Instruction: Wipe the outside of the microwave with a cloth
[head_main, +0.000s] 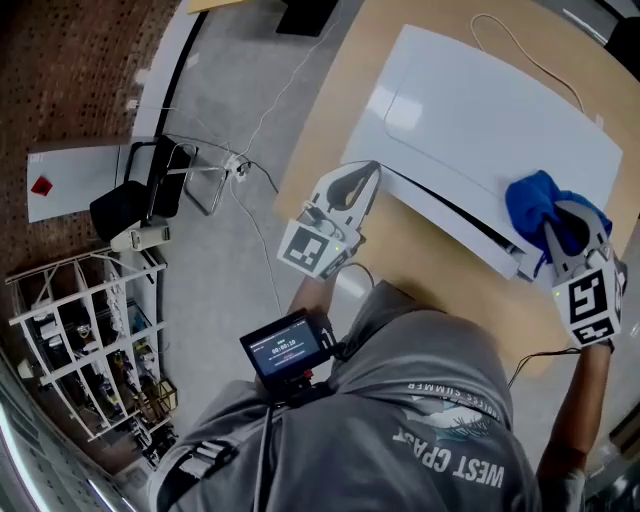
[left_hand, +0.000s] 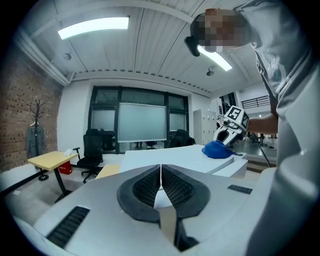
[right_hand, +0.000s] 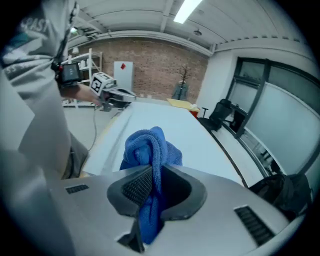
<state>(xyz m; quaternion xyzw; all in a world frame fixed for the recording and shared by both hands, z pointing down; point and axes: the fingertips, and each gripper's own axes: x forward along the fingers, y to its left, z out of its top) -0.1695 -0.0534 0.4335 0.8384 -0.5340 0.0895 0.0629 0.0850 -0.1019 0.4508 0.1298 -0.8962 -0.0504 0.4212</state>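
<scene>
1. On microwave top, right front corner — cloth sits clamped in your right gripper.
2. Left gripper closed, empty — hold it clear.
3. Press flat, overlap strokes.

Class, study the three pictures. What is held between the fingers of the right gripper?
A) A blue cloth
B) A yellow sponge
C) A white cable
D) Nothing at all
A: in the right gripper view, the right gripper has its fingers closed on a bunched blue cloth, held over the top of the white microwave.
</scene>
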